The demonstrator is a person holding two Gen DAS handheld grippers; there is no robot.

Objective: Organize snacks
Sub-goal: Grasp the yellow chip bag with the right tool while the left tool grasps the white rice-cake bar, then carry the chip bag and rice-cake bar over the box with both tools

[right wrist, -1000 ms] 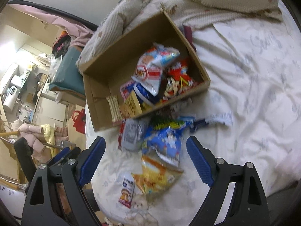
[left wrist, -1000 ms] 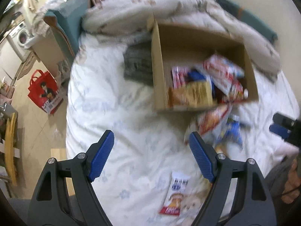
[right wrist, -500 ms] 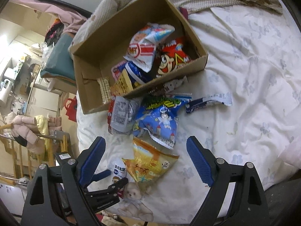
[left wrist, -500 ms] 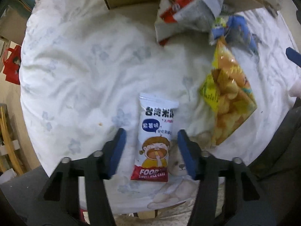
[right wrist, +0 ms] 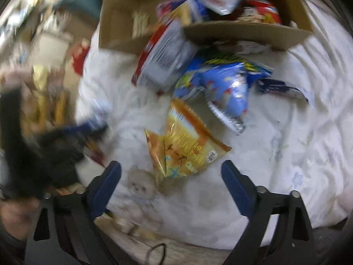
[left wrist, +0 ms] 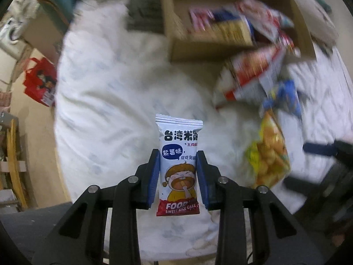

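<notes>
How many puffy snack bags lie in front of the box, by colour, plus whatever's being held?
Orange bag: 1
Blue bag: 1
Red-and-white bag: 1
White rice cake packet, held: 1
Total: 4

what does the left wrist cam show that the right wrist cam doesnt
Only the left wrist view shows the left gripper shut on the rice cake packet, print readable. Only the right wrist view shows the right gripper open above the bedsheet, with the blue snack bag clear. Both show the cardboard box of snacks and the orange chip bag on the bed.
</notes>
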